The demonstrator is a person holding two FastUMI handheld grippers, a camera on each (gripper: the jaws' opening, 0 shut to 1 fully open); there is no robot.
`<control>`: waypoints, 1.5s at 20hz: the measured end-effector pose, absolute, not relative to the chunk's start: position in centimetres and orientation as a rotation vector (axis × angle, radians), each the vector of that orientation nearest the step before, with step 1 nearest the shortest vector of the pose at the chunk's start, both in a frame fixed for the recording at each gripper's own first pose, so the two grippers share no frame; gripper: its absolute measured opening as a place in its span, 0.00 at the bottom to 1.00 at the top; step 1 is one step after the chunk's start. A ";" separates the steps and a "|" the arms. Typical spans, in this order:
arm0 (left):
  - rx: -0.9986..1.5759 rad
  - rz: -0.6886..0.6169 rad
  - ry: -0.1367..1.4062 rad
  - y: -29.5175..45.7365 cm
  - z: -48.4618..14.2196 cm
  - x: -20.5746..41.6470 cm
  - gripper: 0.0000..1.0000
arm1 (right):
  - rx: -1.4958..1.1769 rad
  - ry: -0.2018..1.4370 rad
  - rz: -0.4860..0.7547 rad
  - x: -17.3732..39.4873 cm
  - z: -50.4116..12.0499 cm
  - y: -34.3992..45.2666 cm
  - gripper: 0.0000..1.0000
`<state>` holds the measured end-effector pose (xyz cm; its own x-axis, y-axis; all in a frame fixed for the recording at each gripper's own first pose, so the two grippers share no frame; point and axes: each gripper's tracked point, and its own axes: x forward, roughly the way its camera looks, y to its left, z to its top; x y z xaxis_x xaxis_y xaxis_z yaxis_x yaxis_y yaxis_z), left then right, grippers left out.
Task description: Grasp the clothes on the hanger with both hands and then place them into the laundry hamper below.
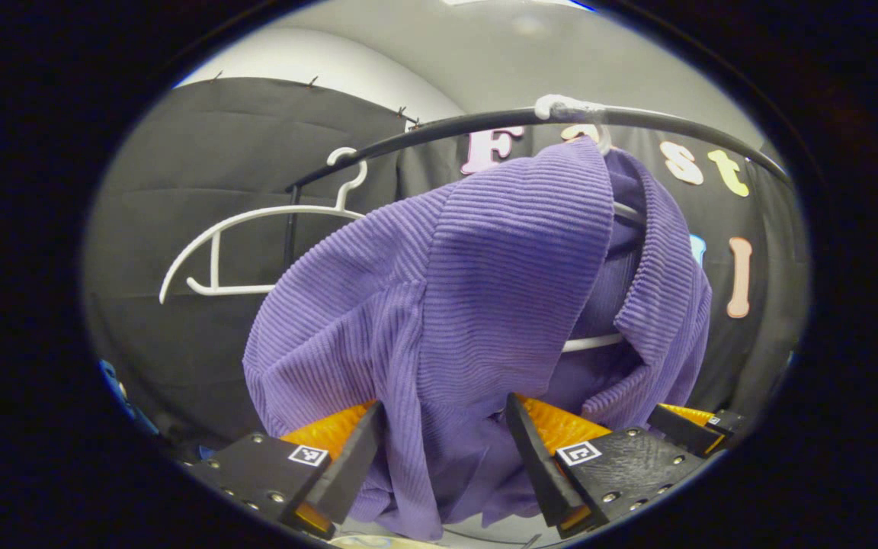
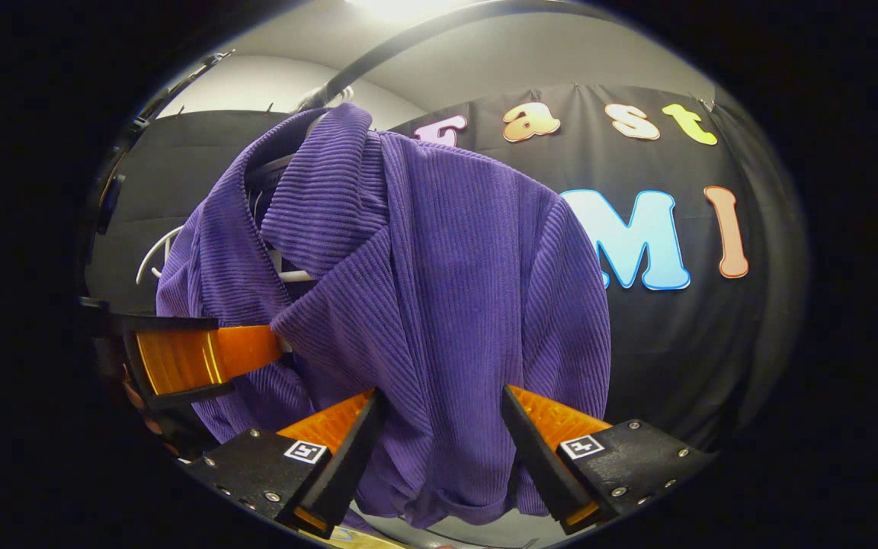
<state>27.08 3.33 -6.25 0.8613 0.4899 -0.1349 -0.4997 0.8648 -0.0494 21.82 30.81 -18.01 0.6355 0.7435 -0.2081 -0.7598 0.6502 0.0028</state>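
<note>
The purple jacket (image 1: 485, 305) hangs on a white hanger (image 1: 599, 341) from the black rail (image 1: 675, 122); this is your task item. Your left tongs (image 1: 443, 446) stand wide with a fold of the fabric between the fingers, not yet pinched. Your right tongs (image 2: 439, 442) are likewise wide around the other side's hem. Judged from this, the grasp is pending; lifting off and lowering into the hamper remain. A spare empty hanger (image 1: 256, 252) hangs beside, against the black cloth wall (image 1: 195, 152).

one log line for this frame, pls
stage: pre-grasp | left gripper: open, astride purple shirt | right gripper: open, astride shirt | shirt: on hanger, on rail | spare hanger: empty
</note>
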 end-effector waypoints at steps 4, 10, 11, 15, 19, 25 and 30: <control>-0.046 0.533 0.117 4.2 -6.2 27.8 0.66 | -0.096 0.187 0.895 22.2 -17.9 31.8 0.86; -0.003 0.471 0.108 4.2 -6.2 28.0 0.41 | -0.099 0.198 0.953 21.9 -18.1 32.7 0.22; -0.001 0.451 0.105 3.9 -6.1 28.1 0.35 | -0.100 0.195 0.946 21.9 -17.8 32.6 0.17; 0.003 0.462 0.082 4.6 -5.9 26.7 0.12 | -0.079 0.213 0.969 21.8 -17.8 32.6 0.00; -0.114 0.365 0.045 3.6 -5.6 26.9 0.04 | -0.120 0.171 0.937 22.4 -16.6 31.2 0.00; -0.106 0.427 -0.092 4.8 -1.8 23.2 0.01 | -0.100 0.073 0.808 25.7 -13.7 28.3 0.00; -0.041 0.457 -0.140 5.8 0.9 20.2 0.07 | -0.104 0.011 0.749 27.2 -12.3 27.1 0.00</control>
